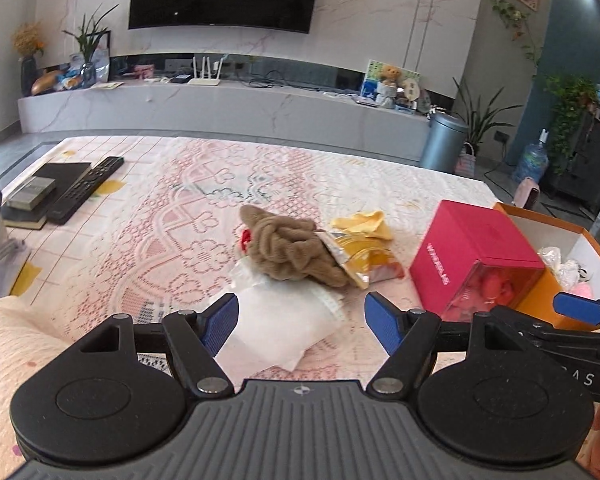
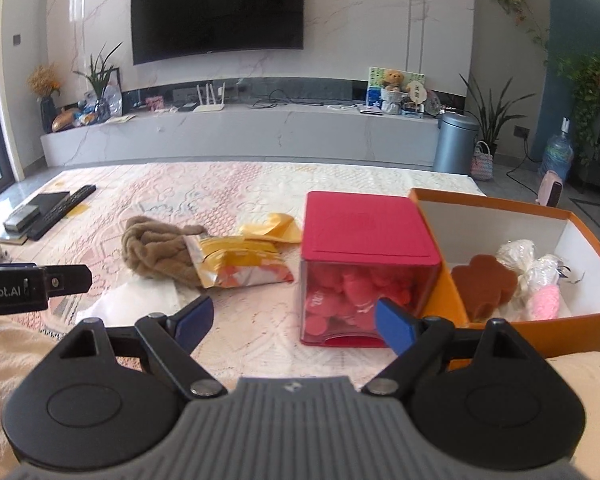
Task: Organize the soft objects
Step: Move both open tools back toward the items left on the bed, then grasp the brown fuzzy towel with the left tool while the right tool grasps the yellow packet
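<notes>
Clutter was seen mid-frame on the lace tablecloth (image 1: 148, 248): a brown knitted item (image 1: 288, 246) lay touching a yellow snack packet (image 1: 360, 258), with a yellow cloth (image 1: 366, 222) just behind and a white plastic bag (image 1: 284, 326) in front, partly under the knit.

The left gripper (image 1: 300, 320) was held spread wide, nothing between its blue pads (image 1: 220, 322); the white bag was framed between them at lower centre but was not seen pinched. The right gripper (image 2: 292, 322) was likewise spread and empty, aimed at the gap between the packet and the red box (image 2: 360, 248) at centre right. The orange box (image 2: 496, 328), far right in the right wrist view, already held a brown flower-shaped piece (image 2: 482, 286), white bundles (image 2: 518, 254) and a pink item (image 2: 546, 300).

Step judged: approach to a first pick, probably the bag or the knit; most of the sorting was judged undone.

Risks judged:
- Bag thin and slippery; a shallow pinch could slip, or the lace could be caught and dragged.
- Knit overlapped bag and packet; lifting one could pull the others along.
- Crinkly packet might be taken for a soft item.
- The two grippers were close side by side; a clash was possible on a shared target.
- Red box stood touching the orange box; a low carry could knock it.
</notes>
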`<action>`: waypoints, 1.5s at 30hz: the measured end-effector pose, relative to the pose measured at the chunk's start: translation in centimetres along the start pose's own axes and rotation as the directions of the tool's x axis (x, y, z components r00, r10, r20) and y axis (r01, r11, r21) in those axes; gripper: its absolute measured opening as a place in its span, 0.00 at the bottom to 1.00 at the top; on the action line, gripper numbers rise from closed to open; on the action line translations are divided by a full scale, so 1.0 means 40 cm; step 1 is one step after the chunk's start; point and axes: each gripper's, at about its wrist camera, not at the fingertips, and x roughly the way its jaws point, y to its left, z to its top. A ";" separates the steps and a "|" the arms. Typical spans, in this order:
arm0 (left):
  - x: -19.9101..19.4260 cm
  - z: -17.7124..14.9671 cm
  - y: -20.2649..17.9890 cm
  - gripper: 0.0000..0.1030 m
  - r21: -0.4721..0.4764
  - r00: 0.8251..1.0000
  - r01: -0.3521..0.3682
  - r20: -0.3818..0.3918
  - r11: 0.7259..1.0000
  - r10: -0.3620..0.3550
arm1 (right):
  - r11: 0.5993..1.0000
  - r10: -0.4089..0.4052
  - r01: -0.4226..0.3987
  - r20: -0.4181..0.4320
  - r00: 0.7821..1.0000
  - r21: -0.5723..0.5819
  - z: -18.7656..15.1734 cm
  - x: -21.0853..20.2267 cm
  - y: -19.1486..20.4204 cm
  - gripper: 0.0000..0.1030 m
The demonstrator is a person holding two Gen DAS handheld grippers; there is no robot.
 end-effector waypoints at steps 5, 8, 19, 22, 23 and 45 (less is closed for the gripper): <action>0.017 -0.011 0.040 0.82 -0.035 1.000 0.001 -0.019 0.999 -0.002 | 0.999 0.029 -0.029 -0.015 0.999 -0.033 0.002 0.030 0.030 0.84; 0.029 -0.013 0.053 0.82 -0.051 1.000 0.011 -0.028 0.999 -0.013 | 0.998 0.040 -0.042 -0.035 0.999 -0.050 0.002 0.056 0.046 0.83; 0.100 0.022 0.063 0.82 -0.023 0.997 0.034 -0.075 0.999 -0.036 | 0.988 0.088 -0.099 -0.091 0.992 -0.120 0.038 0.169 0.089 0.69; 0.123 0.046 0.068 0.82 -0.010 0.996 0.040 -0.079 0.999 -0.041 | 0.977 0.103 -0.118 -0.093 0.990 -0.176 0.056 0.206 0.114 0.67; 0.132 0.056 0.070 0.82 -0.004 0.996 0.038 -0.081 0.999 -0.038 | 0.973 0.105 -0.122 -0.095 0.990 -0.196 0.062 0.219 0.122 0.67; 0.403 0.125 0.091 0.65 -0.154 0.979 0.053 -0.187 0.987 -0.082 | 0.940 0.135 -0.191 -0.208 0.969 -0.284 0.142 0.471 0.176 0.63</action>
